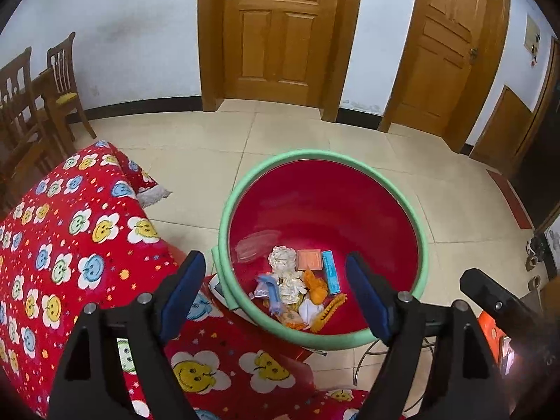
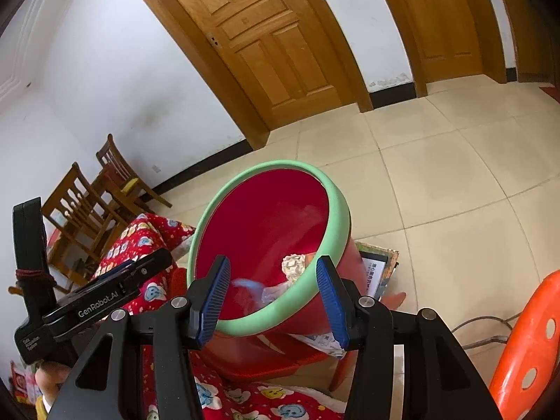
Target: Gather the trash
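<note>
With your left tongs (image 1: 276, 294) spread and empty over the red plastic bin with green rim (image 1: 425, 245), and right tongs (image 2: 271, 301) straddling its 6 o'clock rim without pinching, lift straight away so the crumpled wrappers (image 1: 297, 287) stay inside.

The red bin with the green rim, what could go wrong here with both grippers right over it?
The red plastic bin with the green rim leans in the right wrist view, so a knock from the right gripper might tip it. The open left gripper could bump the rim too. The pile of crumpled wrappers would spill.
</note>
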`<action>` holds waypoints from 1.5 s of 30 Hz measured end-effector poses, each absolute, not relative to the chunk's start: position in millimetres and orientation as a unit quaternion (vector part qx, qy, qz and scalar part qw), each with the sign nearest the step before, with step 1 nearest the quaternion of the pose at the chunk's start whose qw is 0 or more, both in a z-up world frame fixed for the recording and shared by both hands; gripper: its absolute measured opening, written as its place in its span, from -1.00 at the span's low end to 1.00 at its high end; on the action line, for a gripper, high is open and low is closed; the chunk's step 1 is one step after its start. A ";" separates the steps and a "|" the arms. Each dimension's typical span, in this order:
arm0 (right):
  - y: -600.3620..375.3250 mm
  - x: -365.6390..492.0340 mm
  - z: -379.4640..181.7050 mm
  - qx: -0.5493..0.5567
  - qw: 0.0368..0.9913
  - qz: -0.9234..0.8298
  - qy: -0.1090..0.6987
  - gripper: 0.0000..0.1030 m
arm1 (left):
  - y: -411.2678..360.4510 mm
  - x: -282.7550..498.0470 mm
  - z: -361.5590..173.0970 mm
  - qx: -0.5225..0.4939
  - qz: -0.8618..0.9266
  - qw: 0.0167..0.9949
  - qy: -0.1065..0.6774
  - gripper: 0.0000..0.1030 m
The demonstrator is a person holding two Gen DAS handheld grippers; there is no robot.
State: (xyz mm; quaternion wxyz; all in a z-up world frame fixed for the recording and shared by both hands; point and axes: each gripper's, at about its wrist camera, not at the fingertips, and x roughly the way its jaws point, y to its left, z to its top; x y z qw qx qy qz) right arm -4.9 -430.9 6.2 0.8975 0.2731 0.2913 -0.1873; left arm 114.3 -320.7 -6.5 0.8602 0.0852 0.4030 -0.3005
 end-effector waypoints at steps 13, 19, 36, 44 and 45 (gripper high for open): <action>-387.9 1.0 21.8 0.240 0.914 -0.136 0.299 0.02 | -255.3 92.5 13.4 0.049 -0.251 0.878 0.404 0.58; -354.7 4.9 28.2 0.211 0.924 -0.103 0.303 0.16 | -212.3 78.3 19.9 0.020 -0.213 0.889 0.406 0.59; -287.9 -2.5 43.1 0.159 0.938 -0.059 0.302 0.45 | -134.9 34.9 40.4 -0.008 -0.127 0.916 0.379 0.69; -271.9 -8.5 48.9 0.145 0.942 -0.052 0.298 0.45 | -106.2 21.5 46.2 -0.031 -0.098 0.922 0.373 0.69; -269.6 -9.6 49.7 0.144 0.943 -0.050 0.297 0.45 | -103.2 20.0 46.8 -0.032 -0.094 0.923 0.372 0.69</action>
